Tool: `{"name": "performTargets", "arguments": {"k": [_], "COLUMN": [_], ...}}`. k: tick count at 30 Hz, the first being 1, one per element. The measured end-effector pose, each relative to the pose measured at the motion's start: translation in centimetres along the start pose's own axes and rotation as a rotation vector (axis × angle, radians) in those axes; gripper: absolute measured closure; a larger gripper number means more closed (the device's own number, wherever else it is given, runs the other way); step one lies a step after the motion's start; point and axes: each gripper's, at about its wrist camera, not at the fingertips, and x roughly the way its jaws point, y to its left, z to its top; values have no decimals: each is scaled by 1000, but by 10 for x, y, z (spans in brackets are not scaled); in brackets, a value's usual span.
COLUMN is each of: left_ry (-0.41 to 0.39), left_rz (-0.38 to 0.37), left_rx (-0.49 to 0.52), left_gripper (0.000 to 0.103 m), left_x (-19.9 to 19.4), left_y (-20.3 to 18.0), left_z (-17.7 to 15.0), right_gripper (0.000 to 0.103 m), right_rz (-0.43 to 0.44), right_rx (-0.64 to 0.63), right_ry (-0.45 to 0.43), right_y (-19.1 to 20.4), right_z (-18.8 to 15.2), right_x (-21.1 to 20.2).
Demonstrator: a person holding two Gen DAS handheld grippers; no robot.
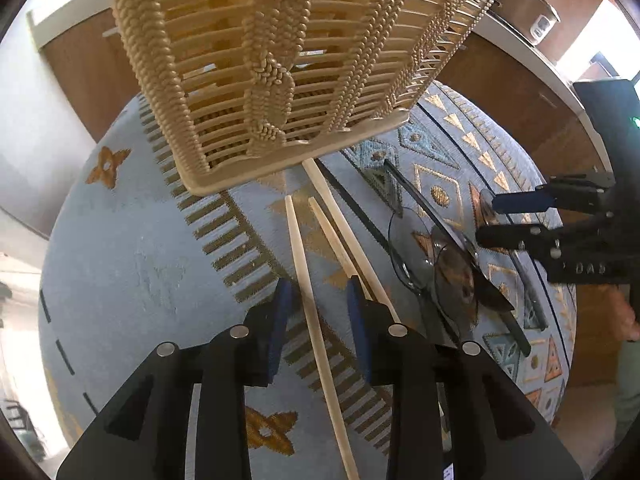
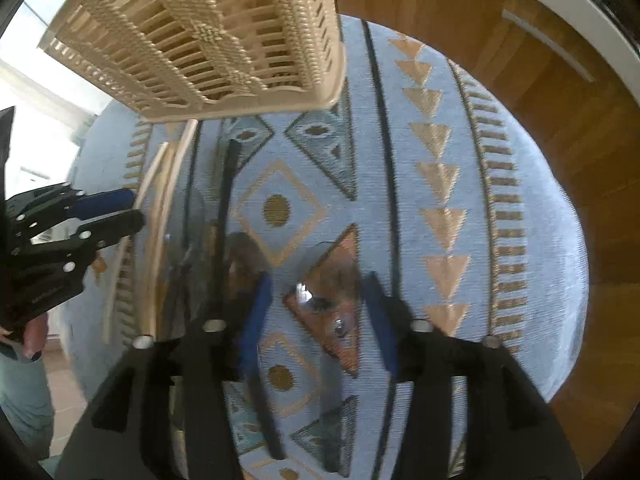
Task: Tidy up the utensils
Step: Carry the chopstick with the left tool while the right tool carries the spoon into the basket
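The cream woven basket stands on the patterned blue cloth, and everything lies in front of it. Three pale chopsticks lie side by side, the top of one touching the basket's base. The left gripper straddles one chopstick — pads apart, not pressing it. Just beyond the chopsticks lie clear spoons with dark handles. The right gripper hangs parted over a spoon bowl, gripping nothing — that view is blurred.

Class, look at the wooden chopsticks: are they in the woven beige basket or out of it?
Out. Three pale wooden chopsticks lie on the patterned blue cloth, beside the woven beige basket.
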Motion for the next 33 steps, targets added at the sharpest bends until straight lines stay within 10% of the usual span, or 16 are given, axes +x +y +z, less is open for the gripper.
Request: {"name": "performTargets", "arguments": {"k": [15, 25, 33], "left_ry": [0, -602, -1045], "left_rz": [227, -55, 26], "left_rx": [141, -102, -80], "left_gripper": [100, 100, 100], "left_x": [5, -101, -199], "left_y": [-34, 3, -19], "left_z": [2, -51, -14], "right_gripper": [74, 74, 74], "right_rz": [-119, 34, 89], "right_rx": [-91, -81, -94], "right_ry": [-93, -514, -872], "right_y": [38, 52, 79], "right_z": [-26, -80, -48], "right_x": [-9, -113, -214]}}
